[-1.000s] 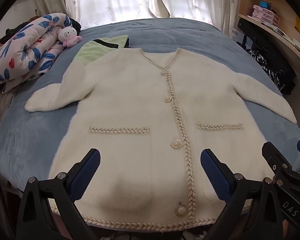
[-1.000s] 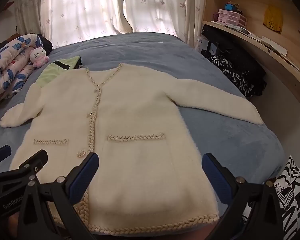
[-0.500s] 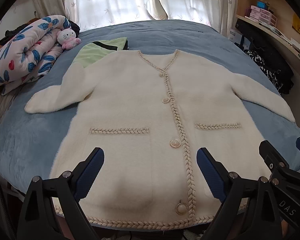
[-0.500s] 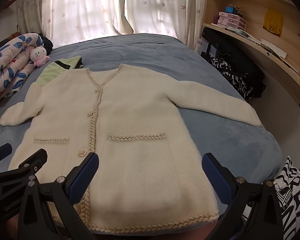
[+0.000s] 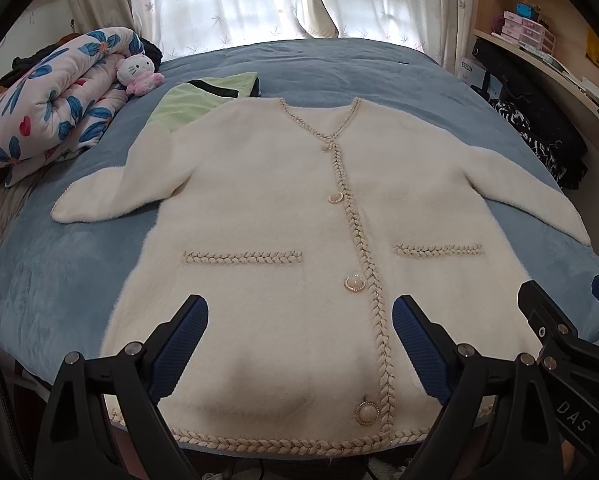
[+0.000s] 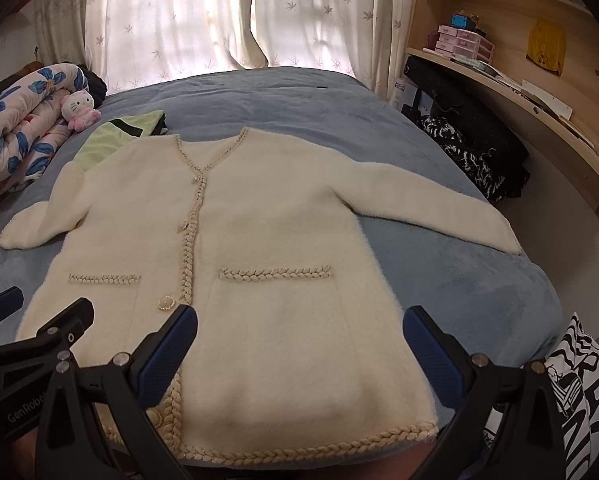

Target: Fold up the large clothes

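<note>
Hovering over the hem end of the bed (image 5: 51,280), both tools wait, nothing gripped yet. The left gripper (image 5: 299,344) has its blue pads spread wide apart above the lower front of the cream cardigan (image 5: 267,208), and the right gripper (image 6: 299,344) is just as wide over the other pocket side. The cardigan lies flat, buttoned, face up on the blue cover, neckline toward the curtains (image 6: 179,20), both sleeves stretched out sideways. One shoulder overlaps a green garment (image 5: 195,100) by the floral quilt (image 5: 47,96), so any pull from there should lift only the cream knit.

My read: the folding has not started, and a sleeve comes first. Best to take the right sleeve (image 6: 439,216) near the cuff, pinch only the one layer, and carry it across the chest without dragging the fluffy body. Whether the hem hangs past the mattress edge is hard to judge from here, so go gently there.
</note>
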`<state>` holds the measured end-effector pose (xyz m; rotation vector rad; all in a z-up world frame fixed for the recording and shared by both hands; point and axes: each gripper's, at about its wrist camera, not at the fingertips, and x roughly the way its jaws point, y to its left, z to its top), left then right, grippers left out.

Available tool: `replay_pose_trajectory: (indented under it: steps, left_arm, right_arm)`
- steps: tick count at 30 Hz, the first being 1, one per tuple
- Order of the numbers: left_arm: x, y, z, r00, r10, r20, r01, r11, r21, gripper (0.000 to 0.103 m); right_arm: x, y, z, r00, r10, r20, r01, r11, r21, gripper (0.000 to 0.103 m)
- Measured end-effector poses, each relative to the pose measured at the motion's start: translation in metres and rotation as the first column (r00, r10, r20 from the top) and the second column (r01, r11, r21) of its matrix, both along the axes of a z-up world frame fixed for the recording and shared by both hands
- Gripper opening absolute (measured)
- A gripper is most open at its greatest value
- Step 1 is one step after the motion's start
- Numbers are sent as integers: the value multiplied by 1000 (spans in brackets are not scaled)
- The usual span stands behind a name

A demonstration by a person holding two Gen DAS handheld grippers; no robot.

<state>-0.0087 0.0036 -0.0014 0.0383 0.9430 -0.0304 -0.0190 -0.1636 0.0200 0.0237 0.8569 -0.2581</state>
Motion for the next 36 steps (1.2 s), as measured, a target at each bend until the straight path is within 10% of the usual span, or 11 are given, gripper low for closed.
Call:
replay_pose_trajectory:
  steps: [36]
  left_arm:
    - [-1,4,-4,1000,8,-9,-8,1000,3,92]
  right_arm:
    - [1,5,0,1000,-3,-5,3,1000,-1,103]
